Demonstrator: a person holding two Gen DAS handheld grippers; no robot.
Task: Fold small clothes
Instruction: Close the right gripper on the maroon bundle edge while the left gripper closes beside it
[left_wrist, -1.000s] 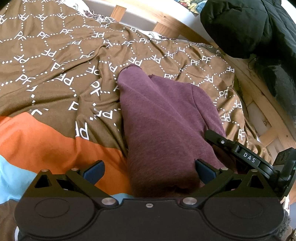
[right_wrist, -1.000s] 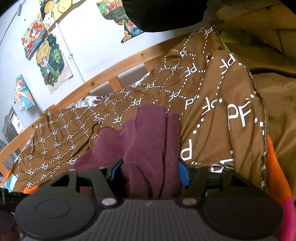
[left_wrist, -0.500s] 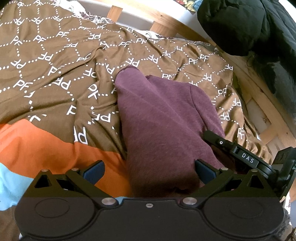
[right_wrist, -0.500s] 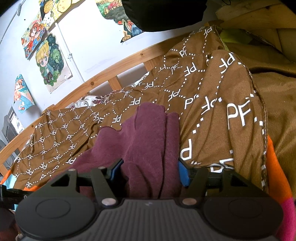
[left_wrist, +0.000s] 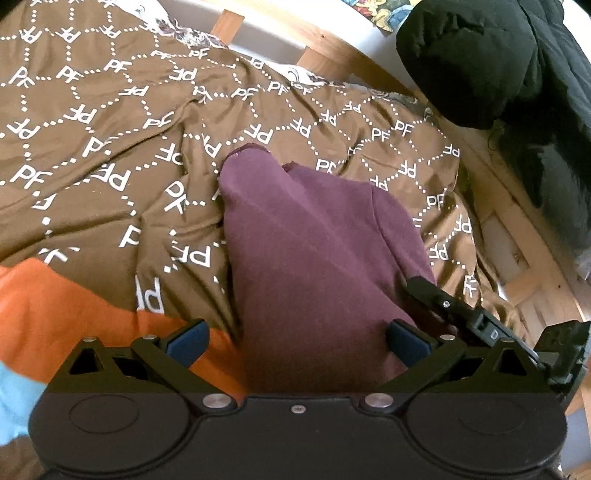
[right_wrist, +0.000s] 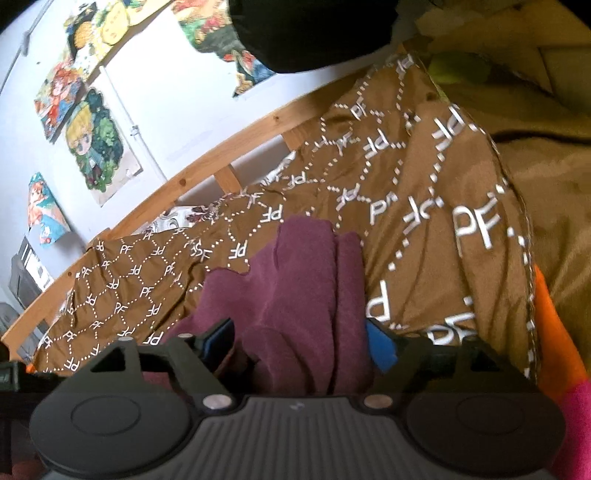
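Observation:
A small maroon garment (left_wrist: 314, 251) lies folded lengthwise on the brown patterned bedspread (left_wrist: 110, 147). My left gripper (left_wrist: 295, 341) is open, its blue pads wide apart on either side of the garment's near end. The other gripper's black body (left_wrist: 480, 325) shows at the right of that view. In the right wrist view the garment (right_wrist: 295, 280) bunches in folds between the pads of my right gripper (right_wrist: 303, 343). Its jaws are partly closed around the cloth; I cannot tell whether they pinch it.
An orange and light blue blanket (left_wrist: 55, 306) lies at the near left. A black jacket (left_wrist: 498, 62) hangs at the far right over the wooden bed frame (left_wrist: 517, 229). Posters (right_wrist: 92, 147) hang on the white wall behind the frame rail (right_wrist: 221, 155).
The left gripper has drawn back slightly, so the garment sits a little further off. The right gripper and its hold on the bunched cloth look the same.

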